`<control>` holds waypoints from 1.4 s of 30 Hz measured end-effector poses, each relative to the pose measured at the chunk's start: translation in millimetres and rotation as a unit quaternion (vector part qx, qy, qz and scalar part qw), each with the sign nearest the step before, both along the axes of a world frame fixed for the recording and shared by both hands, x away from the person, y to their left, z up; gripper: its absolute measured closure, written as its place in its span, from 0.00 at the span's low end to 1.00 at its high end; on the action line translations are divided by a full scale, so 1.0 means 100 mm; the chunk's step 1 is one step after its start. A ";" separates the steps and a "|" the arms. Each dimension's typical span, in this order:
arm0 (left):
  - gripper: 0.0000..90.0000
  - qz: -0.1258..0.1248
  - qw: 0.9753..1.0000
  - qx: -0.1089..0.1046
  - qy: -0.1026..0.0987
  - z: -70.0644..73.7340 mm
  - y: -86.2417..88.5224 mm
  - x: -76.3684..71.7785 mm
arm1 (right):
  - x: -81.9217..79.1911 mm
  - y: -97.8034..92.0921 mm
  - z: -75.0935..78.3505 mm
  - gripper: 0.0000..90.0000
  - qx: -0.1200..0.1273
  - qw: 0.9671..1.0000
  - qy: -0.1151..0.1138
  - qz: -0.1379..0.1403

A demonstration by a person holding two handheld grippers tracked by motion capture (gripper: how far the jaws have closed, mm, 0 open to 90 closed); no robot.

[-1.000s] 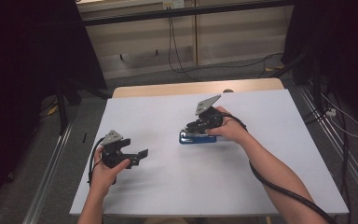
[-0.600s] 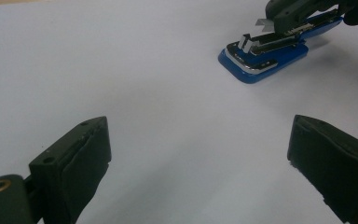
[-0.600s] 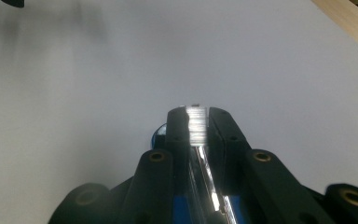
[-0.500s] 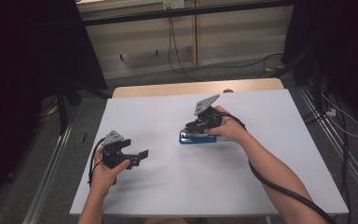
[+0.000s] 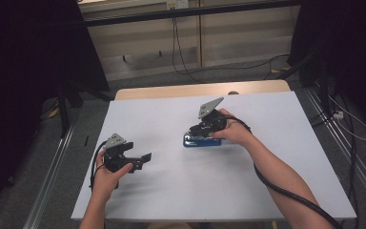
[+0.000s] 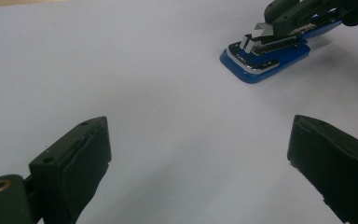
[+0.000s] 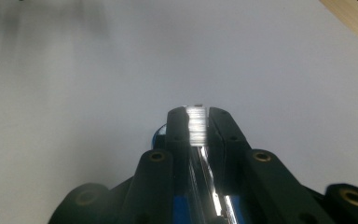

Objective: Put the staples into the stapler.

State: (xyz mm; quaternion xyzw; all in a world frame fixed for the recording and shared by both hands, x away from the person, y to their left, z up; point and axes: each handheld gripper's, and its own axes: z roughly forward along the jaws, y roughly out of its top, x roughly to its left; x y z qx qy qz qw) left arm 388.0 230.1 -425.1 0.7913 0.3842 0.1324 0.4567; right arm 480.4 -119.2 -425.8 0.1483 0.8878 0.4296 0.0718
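A blue stapler [image 5: 201,141] with a shiny metal top lies flat near the middle of the white table [image 5: 271,114]. My right gripper [image 5: 196,132] reaches it from the right, jaws shut on the stapler's metal upper arm [image 7: 213,189]; in the right gripper view the two black jaws [image 7: 198,114] pinch that bright strip. My left gripper [image 5: 145,157] is held low over the table's left part, well apart from the stapler. Its jaws stand wide open [image 6: 200,163] with bare table between them. The stapler [image 6: 265,56] lies ahead and to the right in the left gripper view.
A strip of bare wood [image 5: 181,90] shows along the table's far edge. Black cables [image 5: 286,191] trail from both grippers along the forearms. Floor with rails and loose cords [image 5: 343,114] surrounds the table.
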 end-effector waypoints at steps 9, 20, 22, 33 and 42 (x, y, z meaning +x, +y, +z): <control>0.07 -0.001 1.000 0.002 0.000 0.00 0.00 0.00 | 0.00 0.00 -0.02 0.88 -0.002 1.000 0.002 0.003; 0.07 0.001 1.000 0.002 -0.003 0.00 0.00 0.00 | 0.01 -0.01 -0.02 0.88 -0.006 1.000 0.003 0.004; 0.07 0.000 1.000 0.000 -0.002 0.00 -0.01 0.00 | 0.01 -0.01 -0.02 0.88 -0.011 1.000 0.002 0.005; 0.07 0.003 1.000 -0.003 -0.002 0.01 0.00 0.00 | 0.03 0.01 0.00 0.88 -0.018 1.000 -0.008 0.014; 0.07 0.001 1.000 -0.004 -0.002 0.01 0.00 0.00 | 0.04 0.03 -0.01 0.88 -0.018 1.000 -0.012 0.017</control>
